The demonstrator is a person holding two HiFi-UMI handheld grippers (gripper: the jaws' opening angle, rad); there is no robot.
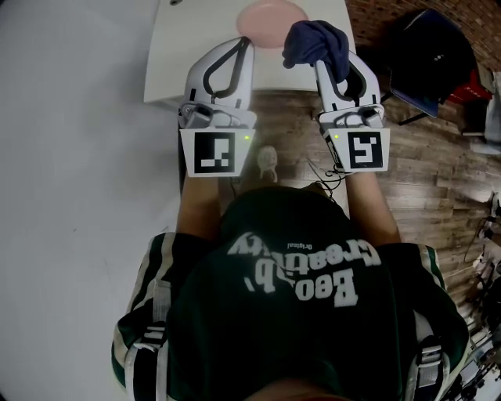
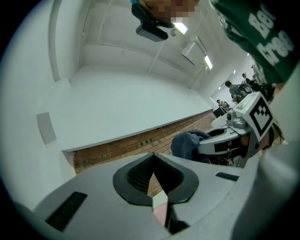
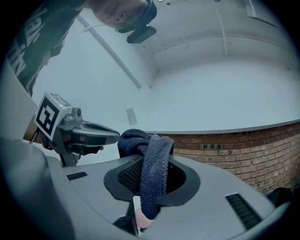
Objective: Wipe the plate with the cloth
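A pink plate (image 1: 270, 19) lies on the white table (image 1: 180, 55) at the top of the head view. My right gripper (image 1: 319, 61) is shut on a dark blue cloth (image 1: 317, 41), bunched over its tips just right of the plate. In the right gripper view the cloth (image 3: 151, 171) drapes down through the jaws. My left gripper (image 1: 249, 41) is shut and holds nothing, its tips at the plate's near left edge. A pink sliver of the plate (image 2: 160, 212) shows through the slit between the left jaws. Both grippers are held up off the table.
A wooden floor (image 1: 423, 172) lies to the right of the table. A dark bag or chair (image 1: 427, 55) stands at the upper right. A brick wall (image 3: 234, 150) shows in both gripper views. The person's torso fills the lower half of the head view.
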